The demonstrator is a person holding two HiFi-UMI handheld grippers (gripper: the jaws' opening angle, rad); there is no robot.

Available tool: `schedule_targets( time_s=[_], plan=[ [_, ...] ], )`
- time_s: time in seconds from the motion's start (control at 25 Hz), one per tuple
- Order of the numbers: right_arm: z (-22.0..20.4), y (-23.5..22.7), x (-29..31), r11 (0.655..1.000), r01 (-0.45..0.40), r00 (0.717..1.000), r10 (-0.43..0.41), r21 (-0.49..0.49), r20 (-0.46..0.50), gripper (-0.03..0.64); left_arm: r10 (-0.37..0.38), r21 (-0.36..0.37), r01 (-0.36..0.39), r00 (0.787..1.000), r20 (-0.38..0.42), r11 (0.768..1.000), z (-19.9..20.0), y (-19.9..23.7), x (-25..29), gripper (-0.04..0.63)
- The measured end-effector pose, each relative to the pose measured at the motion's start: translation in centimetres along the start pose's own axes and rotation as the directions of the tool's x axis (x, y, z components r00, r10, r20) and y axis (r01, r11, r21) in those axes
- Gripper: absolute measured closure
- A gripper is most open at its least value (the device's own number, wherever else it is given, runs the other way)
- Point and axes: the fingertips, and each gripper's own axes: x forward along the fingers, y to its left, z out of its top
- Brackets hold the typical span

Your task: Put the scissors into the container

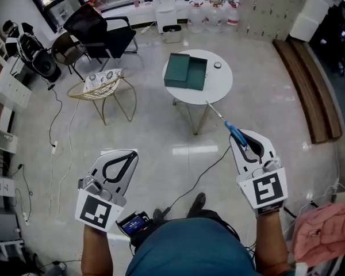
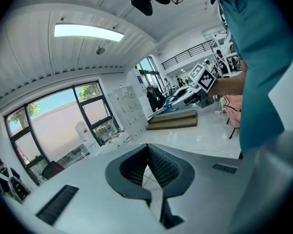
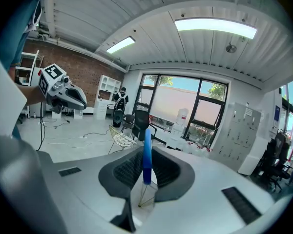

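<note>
Closest in, the person's teal shirt (image 1: 187, 243) fills the bottom of the head view, with both forearms reaching forward over the pale floor (image 1: 155, 148). A pink cloth (image 1: 322, 232) lies at the lower right.

The left tongs (image 1: 131, 153) are closed with nothing in them. In the left gripper view, the ribbed pads (image 2: 158, 165) meet at their tips and only floor shows through the gap behind.

The right tongs (image 1: 241, 135) are clamped on the scissors (image 1: 230, 128). In the right gripper view, the blue handle (image 3: 146, 152) stands upright between the pads, pinched from both sides. From the head view, the thin metal blades (image 1: 214, 109) jut past the tongs toward the bench (image 1: 221, 85). The scissors are in the air over the floor, short of the bench's near edge and well apart from the container (image 1: 187, 71).

A dark cable (image 1: 201, 174) trails across the floor between the grippers.

Further on, the round white bench carries the green container on its left half. A small round object (image 1: 217, 65) lies near it on the right, apart from it.

Left of the bench stands a gold wire chair (image 1: 103, 88), with a black chair (image 1: 100, 33) behind it.

Along the far wall are several water bottles (image 1: 213, 13).
</note>
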Motion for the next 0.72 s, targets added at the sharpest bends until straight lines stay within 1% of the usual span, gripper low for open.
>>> schedule_targets(
  time_s=[0.32,0.44,0.56,0.72],
  plan=[
    [-2.0,-4.4,1.0,0.999,-0.025,1.000,0.025,0.022,0.011,0.548,0.007,0.025,-0.006,0.999,-0.034,1.000,2.6,0.0,4.3,0.577],
    [-2.5,-5.6,1.9,0.999,-0.035,0.999,0.035,0.029,0.013,0.548,-0.001,0.033,0.002,0.999,-0.049,0.999,3.2,0.2,5.8,0.577],
    [-3.0,-6.0,3.3,0.999,-0.029,1.000,0.028,0.036,0.006,0.548,-0.026,0.047,0.028,0.998,-0.050,0.998,2.5,1.0,6.9,0.577],
    [-3.2,-6.1,6.1,0.999,0.012,0.999,-0.010,0.053,-0.031,0.548,-0.054,0.048,0.055,0.998,-0.019,0.997,0.2,4.4,8.2,0.577]
  ],
)
